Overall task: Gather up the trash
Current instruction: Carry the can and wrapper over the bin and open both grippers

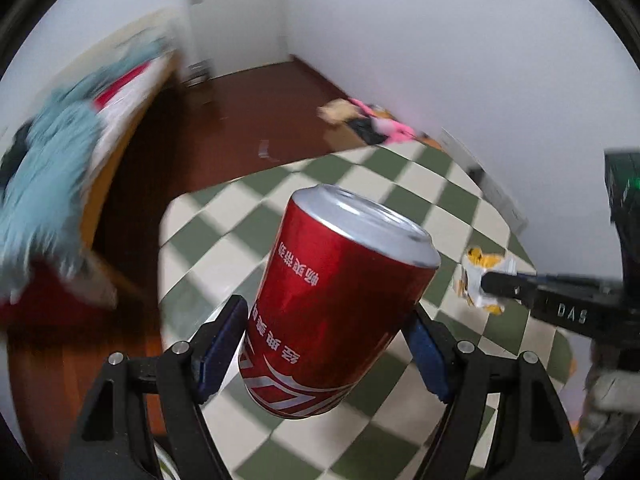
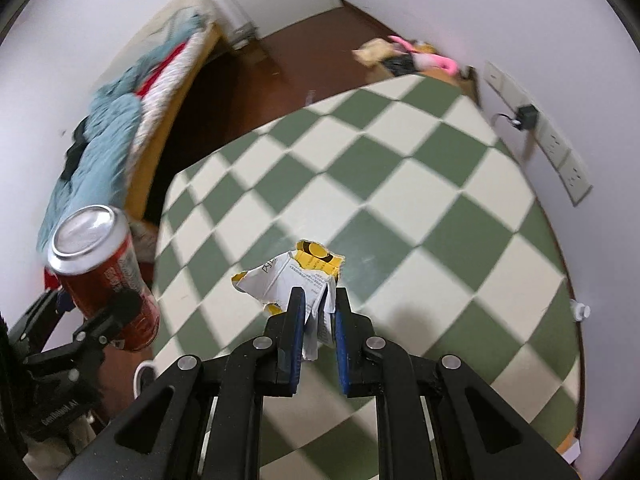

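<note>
My left gripper is shut on a red drink can with white lettering, held above the green-and-cream checkered tabletop. The can and the left gripper also show at the left of the right wrist view. My right gripper is shut on a crumpled white-and-yellow wrapper, held over the tabletop. In the left wrist view the wrapper and the right gripper show at the right.
A bed with a blue blanket stands to the left on a dark red floor. A pile of pink and tan items lies beyond the table's far edge. Wall sockets and a black plug are on the right wall.
</note>
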Available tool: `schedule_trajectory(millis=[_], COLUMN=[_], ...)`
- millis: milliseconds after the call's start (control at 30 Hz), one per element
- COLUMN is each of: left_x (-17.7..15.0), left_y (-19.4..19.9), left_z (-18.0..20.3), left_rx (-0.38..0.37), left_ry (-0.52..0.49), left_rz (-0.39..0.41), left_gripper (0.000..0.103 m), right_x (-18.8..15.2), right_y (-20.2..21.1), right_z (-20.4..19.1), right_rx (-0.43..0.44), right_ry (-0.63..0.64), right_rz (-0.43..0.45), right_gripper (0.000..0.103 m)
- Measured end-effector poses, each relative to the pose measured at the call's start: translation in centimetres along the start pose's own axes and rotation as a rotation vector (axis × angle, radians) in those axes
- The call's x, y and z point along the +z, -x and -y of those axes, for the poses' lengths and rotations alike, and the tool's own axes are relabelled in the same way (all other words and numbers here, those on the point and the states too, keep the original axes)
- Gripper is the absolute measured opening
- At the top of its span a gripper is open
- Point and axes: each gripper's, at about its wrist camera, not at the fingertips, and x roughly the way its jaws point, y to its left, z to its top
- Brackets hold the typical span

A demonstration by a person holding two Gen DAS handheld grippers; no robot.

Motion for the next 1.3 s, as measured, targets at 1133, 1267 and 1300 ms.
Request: schedule_trajectory(millis=[1133,1267,1300], left_x=[-33.6,-35.6,-36.0], left_y=[-1.9,-0.4,0.1], left_z=[-41.9,-42.5,-42.3], left_rx=[0.180,0.243,0.266], left_ry=[0.848,0.863,0.866], left_rz=[-0.318,-0.313,-0.315], left_gripper=[0.099,0.100,0.100], right_x=[-30.1,-30.7,-30.8], right_y=[-29.0,-31.4,-31.4], right_z=[-43.3,-44.6,-44.8], right_rx=[0.134,0.145,0.147], right_ry=[0.525,0.553,0.563], right_rz=[-0.587,-0.625,-0.623], right_gripper=[0.017,0.075,0.082])
